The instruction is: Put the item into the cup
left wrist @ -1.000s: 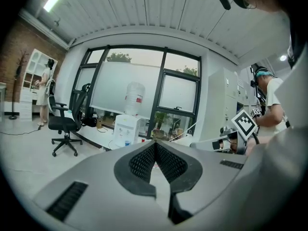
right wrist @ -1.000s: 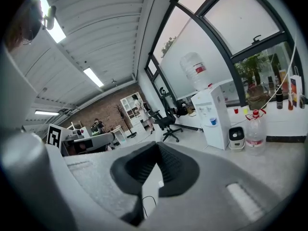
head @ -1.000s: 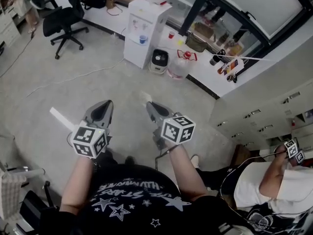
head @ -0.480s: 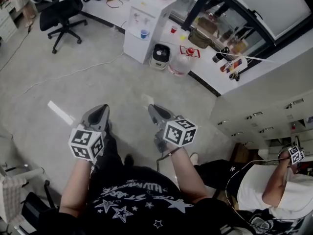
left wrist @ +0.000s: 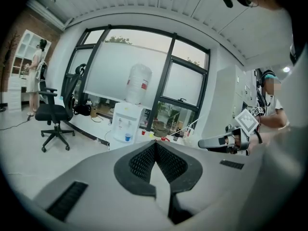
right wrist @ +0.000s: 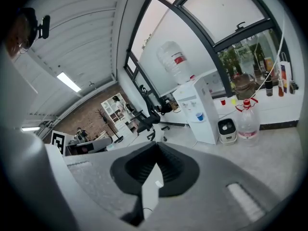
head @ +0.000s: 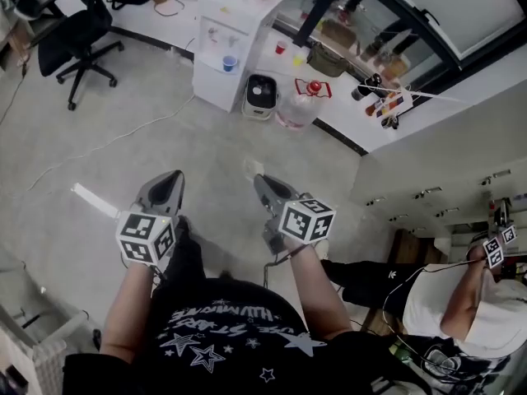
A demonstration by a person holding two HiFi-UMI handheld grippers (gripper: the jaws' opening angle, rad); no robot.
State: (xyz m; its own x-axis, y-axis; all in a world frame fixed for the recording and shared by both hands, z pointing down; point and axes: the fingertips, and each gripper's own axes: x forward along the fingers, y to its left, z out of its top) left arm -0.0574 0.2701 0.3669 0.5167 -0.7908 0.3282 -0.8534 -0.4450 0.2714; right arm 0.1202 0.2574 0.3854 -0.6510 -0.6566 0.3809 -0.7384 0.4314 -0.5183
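Observation:
I am standing over a grey floor with both grippers held out side by side. My left gripper [head: 171, 176] is shut with nothing between its pads; in its own view the jaws [left wrist: 155, 144] meet at the tip. My right gripper [head: 262, 179] is likewise shut and empty [right wrist: 156, 146]. Each shows in the other's view from the side. A small blue cup [head: 230, 62] sits in the water dispenser's niche, and a red cup [head: 281, 48] stands on the low white ledge behind it. I cannot make out any item for a cup.
The white water dispenser [head: 226, 39] stands ahead, with a white bin [head: 261, 95] and a large water bottle [head: 295, 109] beside it. A black office chair [head: 70, 44] is at far left. A seated person [head: 461, 303] with a gripper is at lower right. White cabinets [head: 445, 196] line the right.
The head view has drifted, so the room slides left and up in frame. Both grippers stay shut and side by side, almost unmoved.

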